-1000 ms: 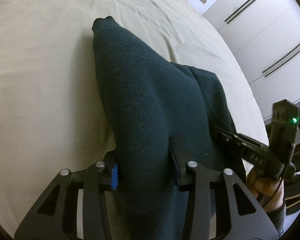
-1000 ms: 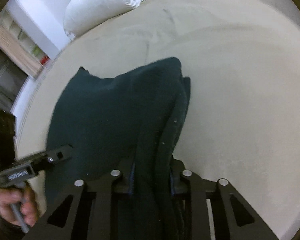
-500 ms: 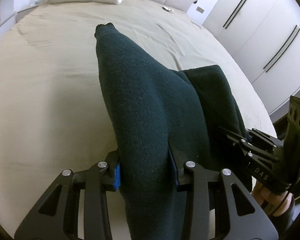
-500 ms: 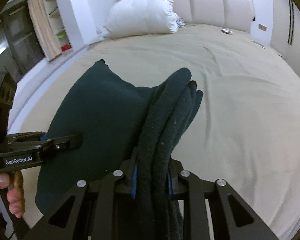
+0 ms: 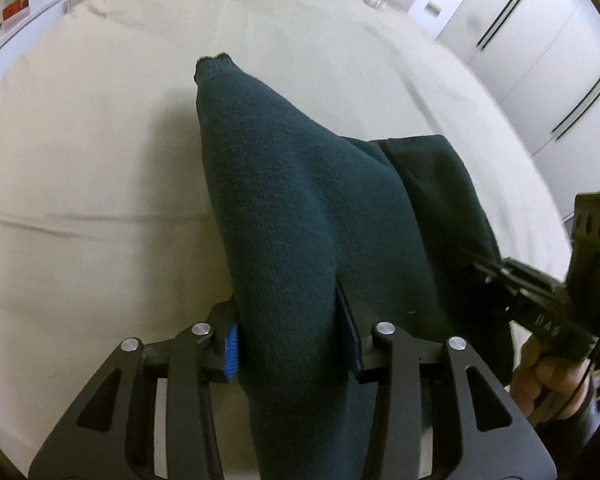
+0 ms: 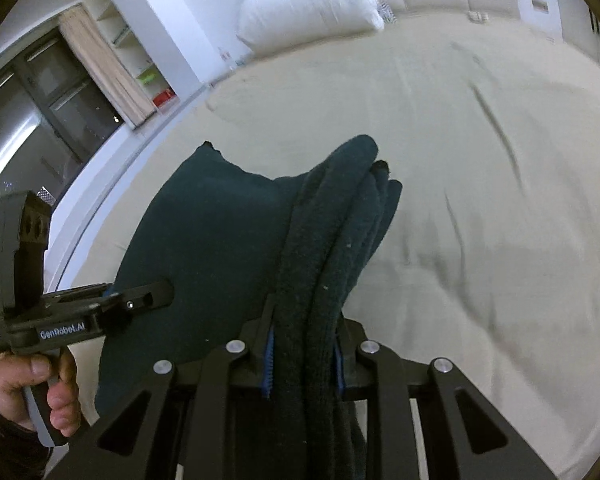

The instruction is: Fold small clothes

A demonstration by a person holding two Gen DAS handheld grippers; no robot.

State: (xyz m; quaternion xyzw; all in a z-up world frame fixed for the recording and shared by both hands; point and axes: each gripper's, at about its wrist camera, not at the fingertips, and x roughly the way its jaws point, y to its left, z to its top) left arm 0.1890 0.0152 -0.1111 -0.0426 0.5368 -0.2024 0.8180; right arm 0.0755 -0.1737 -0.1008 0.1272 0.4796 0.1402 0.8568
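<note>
A dark teal knitted sweater [image 5: 300,216] hangs lifted above the beige bed [image 5: 80,168], held between both grippers. My left gripper [image 5: 292,344] is shut on one thick fold of it. My right gripper [image 6: 304,364] is shut on a bunched edge of several layers of the sweater [image 6: 220,232]. The right gripper also shows at the right of the left wrist view [image 5: 532,292], and the left gripper at the left of the right wrist view [image 6: 112,304]. The sweater's far end droops toward the sheet.
The beige bed sheet [image 6: 480,160] spreads all around with light creases. A white pillow [image 6: 308,4] lies by the headboard. White wardrobe doors [image 5: 540,44] stand to the right, shelves and a dark window [image 6: 60,96] to the left.
Both grippers have moved with the sweater still held; the views tilted up and then slightly down again. The sweater's hanging shape stays about the same.
</note>
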